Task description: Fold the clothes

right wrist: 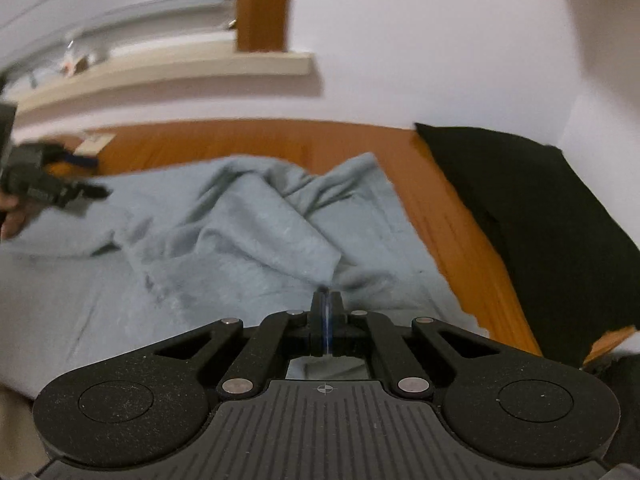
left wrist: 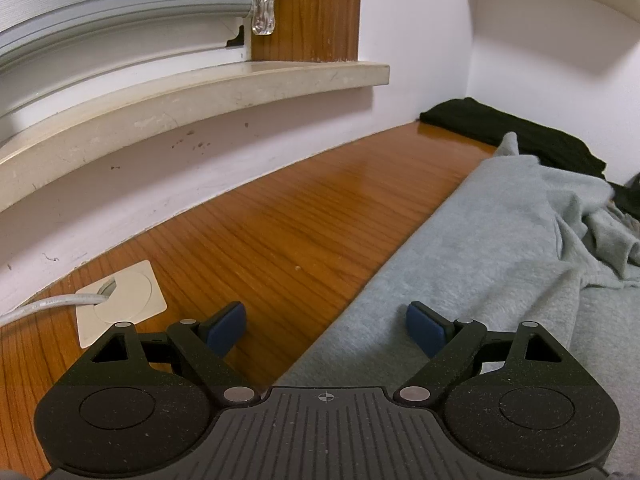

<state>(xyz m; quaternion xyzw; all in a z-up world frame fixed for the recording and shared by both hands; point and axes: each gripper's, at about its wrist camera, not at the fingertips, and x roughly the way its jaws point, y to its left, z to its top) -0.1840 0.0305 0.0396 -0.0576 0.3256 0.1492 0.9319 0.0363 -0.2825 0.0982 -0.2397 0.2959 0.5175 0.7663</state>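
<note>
the soft light-grey fleece garment [left wrist: 500,264] lies spread on the glossy orange-brown wooden bench [left wrist: 280,216], filling the left wrist view from 6 o'clock round to 3 o'clock, with a bunched, creased heap of its cloth at 3 o'clock. the left gripper [left wrist: 326,322] hangs just above the garment's straight edge, its jaws released and standing wide; the blue pad [left wrist: 226,326] at 7 o'clock is over bare wood, the other over the grey cloth, and nothing sits between them.

in the right wrist view the same garment [right wrist: 248,232] covers the middle and the 9 o'clock side, rumpled into folds toward 12 o'clock. the right gripper [right wrist: 327,298] has its jaws clenched together low over the cloth at 6 o'clock; this view is blurred, so the jaws may be nipping a thin fold of the grey fleece, but i cannot tell for sure. the left gripper [right wrist: 86,192] shows at 9 o'clock, held by a hand [right wrist: 10,214] at the frame edge.

a folded black cloth [right wrist: 532,216] lies on the bench at 2 to 3 o'clock, against the white wall [right wrist: 420,40], just beside the grey garment. in the left wrist view a cream stone windowsill [left wrist: 192,100] runs across 10 o'clock, and a white square cable plate [left wrist: 128,300] with a white cable [left wrist: 52,303] sits in the bench at 8 o'clock.
</note>
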